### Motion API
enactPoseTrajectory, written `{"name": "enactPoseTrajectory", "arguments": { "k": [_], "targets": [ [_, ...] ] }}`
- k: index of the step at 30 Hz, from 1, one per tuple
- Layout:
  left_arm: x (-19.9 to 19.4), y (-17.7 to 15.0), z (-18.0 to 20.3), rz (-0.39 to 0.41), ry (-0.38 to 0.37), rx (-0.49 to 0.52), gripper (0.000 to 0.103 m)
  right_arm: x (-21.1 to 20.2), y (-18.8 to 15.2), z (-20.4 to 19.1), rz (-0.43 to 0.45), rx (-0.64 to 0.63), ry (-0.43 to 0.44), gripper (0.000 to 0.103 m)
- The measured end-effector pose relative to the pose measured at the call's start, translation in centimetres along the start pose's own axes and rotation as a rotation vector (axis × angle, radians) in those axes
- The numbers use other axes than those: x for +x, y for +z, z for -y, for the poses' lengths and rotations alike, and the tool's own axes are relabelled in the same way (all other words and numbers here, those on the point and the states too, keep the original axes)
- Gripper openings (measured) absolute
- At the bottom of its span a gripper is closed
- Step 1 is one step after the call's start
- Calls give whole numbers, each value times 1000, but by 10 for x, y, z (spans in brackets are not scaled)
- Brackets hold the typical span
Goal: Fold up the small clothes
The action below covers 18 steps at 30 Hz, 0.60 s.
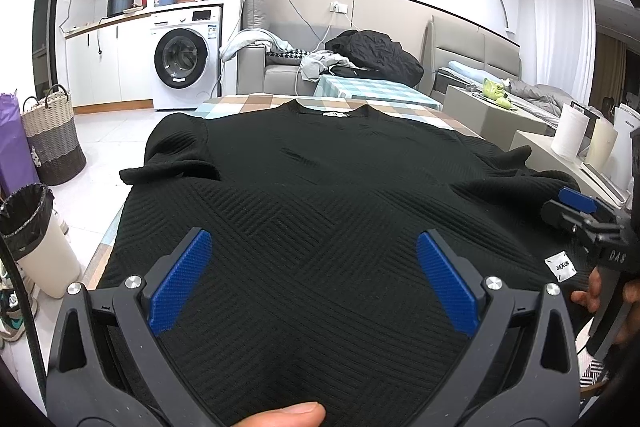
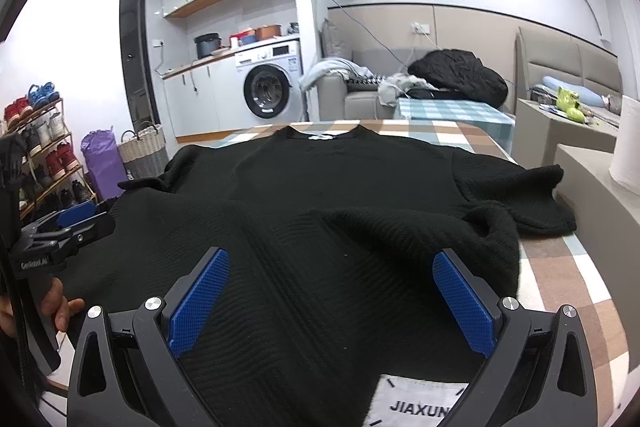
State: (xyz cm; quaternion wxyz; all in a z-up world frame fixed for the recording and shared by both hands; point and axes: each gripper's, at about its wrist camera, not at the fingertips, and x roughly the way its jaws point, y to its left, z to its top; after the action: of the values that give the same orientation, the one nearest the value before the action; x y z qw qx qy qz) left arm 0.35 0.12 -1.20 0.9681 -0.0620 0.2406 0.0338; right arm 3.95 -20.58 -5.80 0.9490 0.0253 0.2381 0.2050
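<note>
A black ribbed short-sleeved top (image 1: 320,187) lies spread flat on a checked tablecloth (image 1: 248,103), collar at the far end. My left gripper (image 1: 314,247) hovers open over the near hem, left of centre, blue pads wide apart. Open too, my right gripper (image 2: 330,267) sits over the hem's right part, where the same top (image 2: 320,195) shows a raised wrinkle and a white JIAXUN label (image 2: 416,403). Each gripper shows in the other's view: the right gripper (image 1: 576,207) and the left gripper (image 2: 76,219).
A waste bin (image 1: 36,243), woven basket (image 1: 52,135) and purple bag (image 1: 12,143) stand on the floor to the left. A shoe rack (image 2: 40,155) is further left. Paper rolls (image 1: 572,131) sit on a low unit at the right. Sofa and washing machine (image 1: 186,59) lie beyond.
</note>
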Motion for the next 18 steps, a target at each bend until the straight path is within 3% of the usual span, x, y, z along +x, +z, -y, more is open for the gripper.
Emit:
{"name": "enactPoseTrajectory", "arguments": {
  "k": [8,13,18],
  "targets": [
    [3,12,-10,2,9,-11,102,-14,35,39,-27,130,-7,103],
    [-3,33,-28,41,26,-51,102,-26,59,62,-16,126,-96,103],
    [-5,64,-41,69,73,-26,102,-29,75,98,-39,224,-136,103]
  ]
}}
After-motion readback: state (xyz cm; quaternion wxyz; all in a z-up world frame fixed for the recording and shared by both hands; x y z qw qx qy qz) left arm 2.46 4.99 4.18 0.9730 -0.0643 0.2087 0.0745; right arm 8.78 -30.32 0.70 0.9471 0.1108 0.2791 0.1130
